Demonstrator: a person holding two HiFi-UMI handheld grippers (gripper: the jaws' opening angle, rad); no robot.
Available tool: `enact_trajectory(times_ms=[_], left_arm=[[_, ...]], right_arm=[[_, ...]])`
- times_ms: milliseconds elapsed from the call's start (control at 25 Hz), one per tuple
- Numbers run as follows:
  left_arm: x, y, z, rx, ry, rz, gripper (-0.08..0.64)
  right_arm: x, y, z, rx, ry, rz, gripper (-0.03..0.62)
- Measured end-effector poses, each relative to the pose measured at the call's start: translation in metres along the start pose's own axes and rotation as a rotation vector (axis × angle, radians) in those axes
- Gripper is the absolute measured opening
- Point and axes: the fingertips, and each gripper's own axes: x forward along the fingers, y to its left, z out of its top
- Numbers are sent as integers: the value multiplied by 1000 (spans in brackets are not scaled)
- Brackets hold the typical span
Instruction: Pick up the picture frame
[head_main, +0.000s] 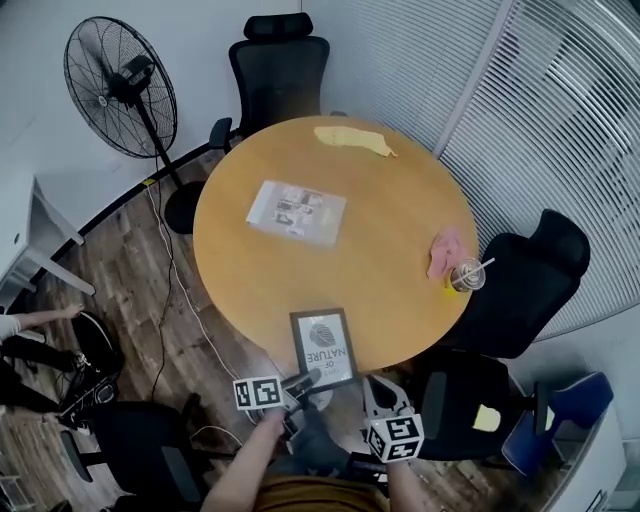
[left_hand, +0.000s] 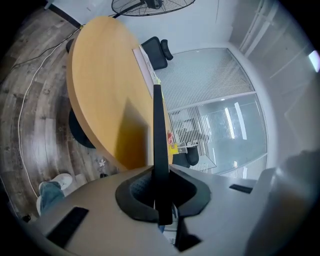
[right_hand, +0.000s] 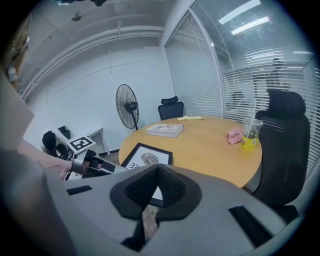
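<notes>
While your left gripper (head_main: 308, 379) pinches the picture frame's (head_main: 323, 348) near edge at lower centre for lifting, your right gripper (right_hand: 156, 187) hangs empty, jaws pressed together.

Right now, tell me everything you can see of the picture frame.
The picture frame is a slim black rectangle around a white print with a dark fingerprint pattern and the word NATURE. It is at the table's near edge, partly overhanging it. The left gripper is clamped on its near left corner; whether it touches the table is unclear.
</notes>
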Motion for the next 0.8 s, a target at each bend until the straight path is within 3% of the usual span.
enact_trajectory(times_ms=[800], left_arm=[[-45,-46,4,57,-84,-70,51]], right_arm=[[-39,20,34,-81,-148,-83,12]])
